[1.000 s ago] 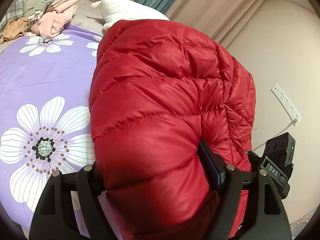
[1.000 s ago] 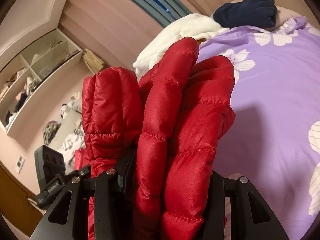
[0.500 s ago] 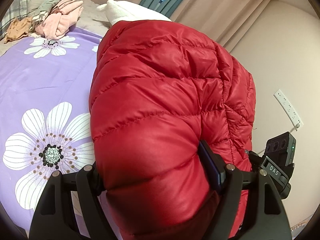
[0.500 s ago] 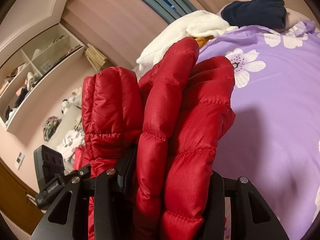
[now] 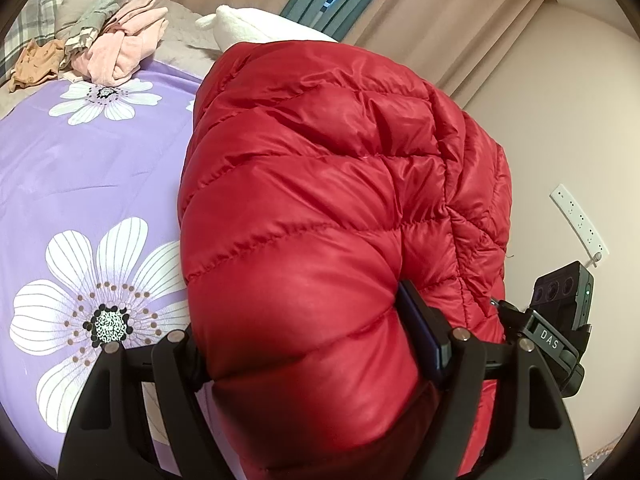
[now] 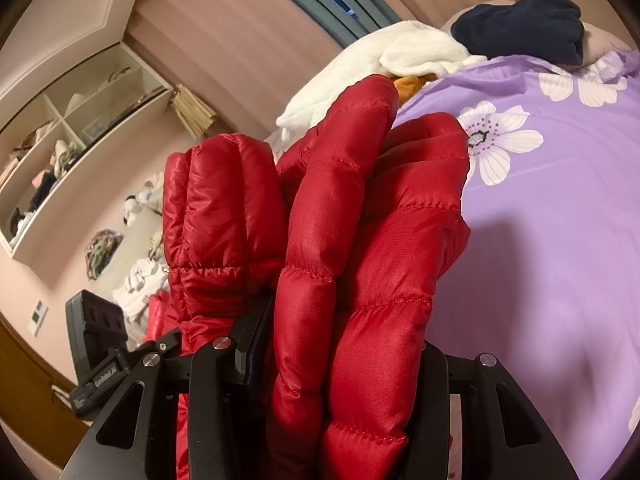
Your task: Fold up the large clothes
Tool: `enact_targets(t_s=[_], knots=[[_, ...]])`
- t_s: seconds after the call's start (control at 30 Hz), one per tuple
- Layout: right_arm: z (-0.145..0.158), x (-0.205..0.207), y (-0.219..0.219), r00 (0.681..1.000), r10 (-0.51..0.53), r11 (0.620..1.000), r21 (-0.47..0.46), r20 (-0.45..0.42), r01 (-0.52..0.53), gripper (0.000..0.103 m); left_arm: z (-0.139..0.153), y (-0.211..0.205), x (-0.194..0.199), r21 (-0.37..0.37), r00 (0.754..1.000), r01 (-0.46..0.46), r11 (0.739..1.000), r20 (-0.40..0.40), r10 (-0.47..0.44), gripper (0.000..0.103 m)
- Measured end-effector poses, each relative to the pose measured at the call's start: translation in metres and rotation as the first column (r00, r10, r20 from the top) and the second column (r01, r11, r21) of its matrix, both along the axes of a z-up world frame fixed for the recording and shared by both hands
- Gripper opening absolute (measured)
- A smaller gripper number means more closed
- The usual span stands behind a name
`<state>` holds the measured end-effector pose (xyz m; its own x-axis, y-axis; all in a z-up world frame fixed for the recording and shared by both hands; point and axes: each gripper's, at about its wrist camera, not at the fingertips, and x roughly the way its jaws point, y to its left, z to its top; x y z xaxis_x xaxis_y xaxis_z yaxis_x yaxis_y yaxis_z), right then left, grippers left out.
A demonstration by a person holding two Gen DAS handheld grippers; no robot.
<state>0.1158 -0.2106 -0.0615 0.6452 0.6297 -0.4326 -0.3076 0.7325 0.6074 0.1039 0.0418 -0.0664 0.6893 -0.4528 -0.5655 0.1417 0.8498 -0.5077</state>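
Observation:
A puffy red quilted down jacket point(image 5: 328, 208) fills the left wrist view, held up above the purple flowered bedspread point(image 5: 80, 184). My left gripper point(image 5: 312, 344) is shut on a thick bundle of it, the padding bulging out between the jaws. In the right wrist view my right gripper point(image 6: 340, 344) is shut on several bunched folds of the same red jacket point(image 6: 360, 216), which stand up in front of the camera. Both sets of fingertips are buried in the fabric. The other gripper's black camera block point(image 5: 560, 300) shows at the right edge.
A pile of pink and grey clothes point(image 5: 100, 48) lies at the far left of the bed. White fleece point(image 6: 380, 64) and a dark navy garment point(image 6: 520, 28) lie near the curtains. Wall shelves point(image 6: 72, 140) hold clutter; a power strip point(image 5: 578, 218) hangs on the wall.
Both views have shifted slightly against the bed, the flower pattern sliding a little. The grips on the red jacket are the same.

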Motion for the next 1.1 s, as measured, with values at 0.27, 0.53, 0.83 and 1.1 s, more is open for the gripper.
enact_targets(t_s=[0.27, 0.53, 0.83, 1.1], knots=[[0.002, 0.002, 0.002, 1.0, 0.002, 1.0, -0.004, 0.007, -0.002, 0.046, 0.004, 0.004, 0.002, 0.001, 1.0, 0.005, 1.0, 0.009, -0.005, 0.078], [0.002, 0.003, 0.002, 1.0, 0.005, 1.0, -0.006, 0.023, -0.005, 0.046, 0.008, 0.008, 0.008, 0.007, 1.0, 0.011, 1.0, 0.018, -0.011, 0.078], [0.002, 0.005, 0.002, 1.0, 0.005, 1.0, -0.002, 0.021, -0.005, 0.046, 0.009, 0.009, 0.012, 0.012, 1.0, 0.014, 1.0, 0.019, -0.014, 0.078], [0.001, 0.007, 0.001, 1.0, 0.007, 1.0, -0.001, 0.022, -0.007, 0.046, 0.008, 0.007, 0.018, 0.014, 1.0, 0.017, 1.0, 0.01, -0.017, 0.078]])
